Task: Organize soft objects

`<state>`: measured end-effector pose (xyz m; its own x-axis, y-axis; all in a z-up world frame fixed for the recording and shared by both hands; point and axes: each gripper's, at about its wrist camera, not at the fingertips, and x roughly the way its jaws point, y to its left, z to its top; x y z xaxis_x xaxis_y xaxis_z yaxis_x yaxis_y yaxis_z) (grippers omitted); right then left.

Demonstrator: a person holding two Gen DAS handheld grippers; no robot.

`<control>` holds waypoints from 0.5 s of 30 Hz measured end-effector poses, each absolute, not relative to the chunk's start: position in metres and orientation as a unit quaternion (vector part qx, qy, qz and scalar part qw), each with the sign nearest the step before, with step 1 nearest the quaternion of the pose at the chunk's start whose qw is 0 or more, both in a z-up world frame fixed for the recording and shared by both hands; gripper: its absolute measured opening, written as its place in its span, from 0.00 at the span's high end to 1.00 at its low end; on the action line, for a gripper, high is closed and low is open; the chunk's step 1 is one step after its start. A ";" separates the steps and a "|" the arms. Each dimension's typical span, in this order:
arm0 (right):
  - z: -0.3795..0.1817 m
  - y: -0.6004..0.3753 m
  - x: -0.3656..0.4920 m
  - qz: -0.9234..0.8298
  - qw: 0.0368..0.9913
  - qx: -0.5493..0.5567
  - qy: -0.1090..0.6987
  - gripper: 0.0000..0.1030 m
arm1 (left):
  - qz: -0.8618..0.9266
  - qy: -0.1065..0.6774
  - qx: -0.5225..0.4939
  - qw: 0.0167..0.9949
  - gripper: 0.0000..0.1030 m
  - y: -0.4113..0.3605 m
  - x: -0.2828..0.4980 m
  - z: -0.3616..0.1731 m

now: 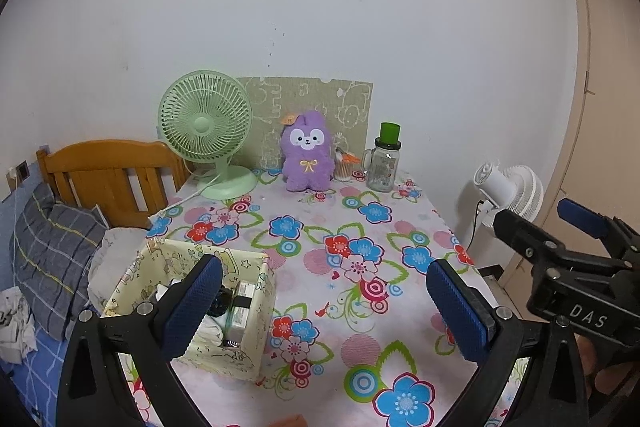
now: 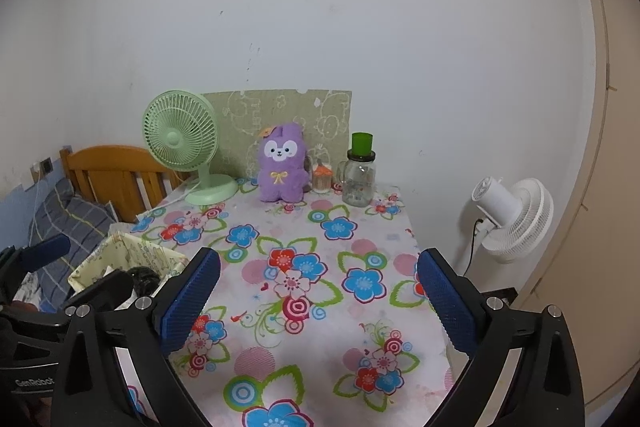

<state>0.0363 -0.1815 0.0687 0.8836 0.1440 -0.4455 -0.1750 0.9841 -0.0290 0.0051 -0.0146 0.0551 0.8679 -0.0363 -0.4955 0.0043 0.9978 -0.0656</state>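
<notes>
A purple plush rabbit [image 1: 307, 157] [image 2: 282, 163] sits upright at the far edge of the flower-patterned table [image 1: 320, 223], against a green board. A cream fabric basket [image 1: 160, 255] [image 2: 136, 251] stands at the table's near left corner and holds boxes and a dark object. My left gripper [image 1: 322, 267] hangs open over the table just right of the basket, with nothing between its blue pads [image 1: 192, 303]. My right gripper [image 2: 318, 255] is open too, over the middle of the table, also with nothing in it. Both are well short of the plush.
A green desk fan [image 1: 206, 135] stands left of the plush. A swab pot [image 1: 344, 165] and a glass jar with a green lid [image 1: 384, 163] stand to its right. A white floor fan [image 2: 512, 219] is beyond the table's right edge, a wooden bed [image 1: 108, 175] to the left.
</notes>
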 end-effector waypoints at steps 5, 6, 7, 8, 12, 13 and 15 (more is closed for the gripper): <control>0.069 -0.181 0.036 0.085 0.970 -0.038 0.225 0.03 | -0.008 0.255 -0.029 0.967 0.00 -0.015 0.005 0.057; 0.069 -0.180 0.036 0.085 0.970 -0.039 0.225 0.03 | -0.008 0.254 -0.030 0.967 0.00 -0.015 0.005 0.057; 0.069 -0.180 0.035 0.085 0.970 -0.039 0.225 0.03 | -0.009 0.253 -0.030 0.967 0.00 -0.014 0.004 0.058; 0.070 -0.180 0.035 0.086 0.970 -0.040 0.225 0.03 | -0.008 0.253 -0.031 0.967 0.00 -0.014 0.004 0.058; 0.070 -0.179 0.035 0.086 0.970 -0.038 0.225 0.03 | -0.008 0.252 -0.027 0.967 0.00 -0.015 0.003 0.059; 0.070 -0.179 0.035 0.087 0.970 -0.038 0.225 0.03 | -0.009 0.252 -0.027 0.967 0.00 -0.015 0.003 0.059; 0.071 -0.179 0.034 0.087 0.970 -0.038 0.225 0.03 | -0.008 0.251 -0.027 0.967 0.00 -0.015 0.003 0.059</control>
<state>0.0340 -0.1788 0.0707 0.8836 0.1510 -0.4432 -0.1856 0.9820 -0.0355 0.0031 -0.0151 0.0594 0.8736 -0.0291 -0.4858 0.0017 0.9984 -0.0568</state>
